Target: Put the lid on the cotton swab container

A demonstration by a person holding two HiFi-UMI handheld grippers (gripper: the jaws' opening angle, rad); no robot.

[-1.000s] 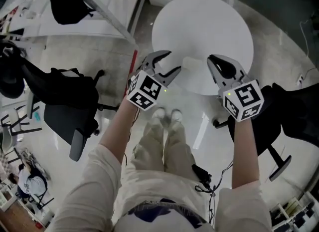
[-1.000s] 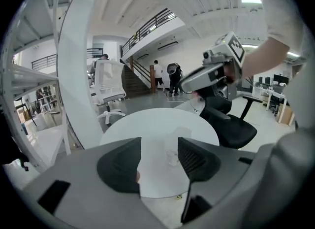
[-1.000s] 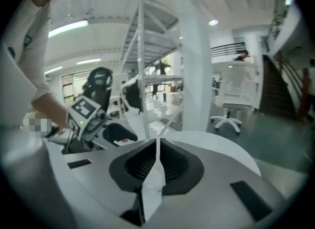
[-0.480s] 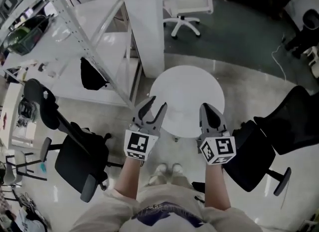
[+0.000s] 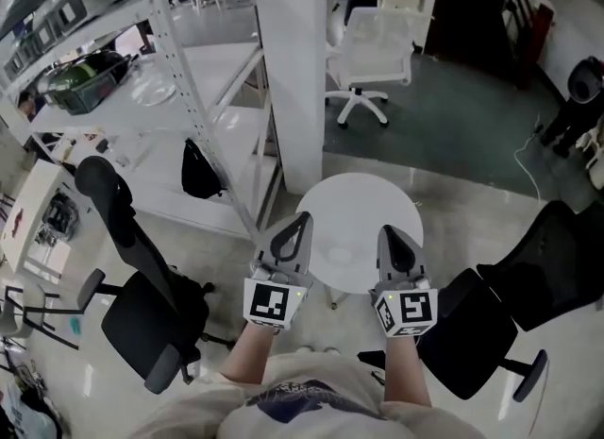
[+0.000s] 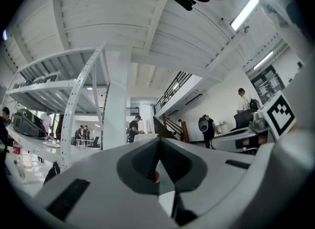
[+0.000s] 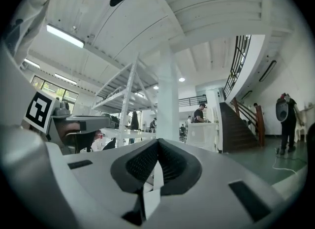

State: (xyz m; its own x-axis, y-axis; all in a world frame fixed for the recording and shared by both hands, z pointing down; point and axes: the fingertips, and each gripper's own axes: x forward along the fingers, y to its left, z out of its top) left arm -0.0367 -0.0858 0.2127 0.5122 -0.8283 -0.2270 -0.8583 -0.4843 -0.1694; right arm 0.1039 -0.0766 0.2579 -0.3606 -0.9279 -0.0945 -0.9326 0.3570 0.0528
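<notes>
Both grippers are held up in front of me, high above a small round white table (image 5: 363, 215). In the head view my left gripper (image 5: 295, 227) has its jaws pressed together with nothing between them. The right gripper (image 5: 392, 236) is likewise shut and empty. The left gripper view shows its jaws meeting (image 6: 158, 142) and looks out level across the hall. In the right gripper view the tips (image 7: 158, 144) also touch. I cannot make out a cotton swab container or a lid on the table from this height.
A white pillar (image 5: 288, 69) and a metal shelving rack (image 5: 179, 59) stand behind the table. Black office chairs sit at the left (image 5: 151, 319) and at the right (image 5: 510, 300), a white chair (image 5: 373, 59) further back. People stand far off (image 6: 133, 127).
The left jaws have closed from wide open. Both grippers lifted away from the table, which now looks smaller and farther below, with more of the room in view.
</notes>
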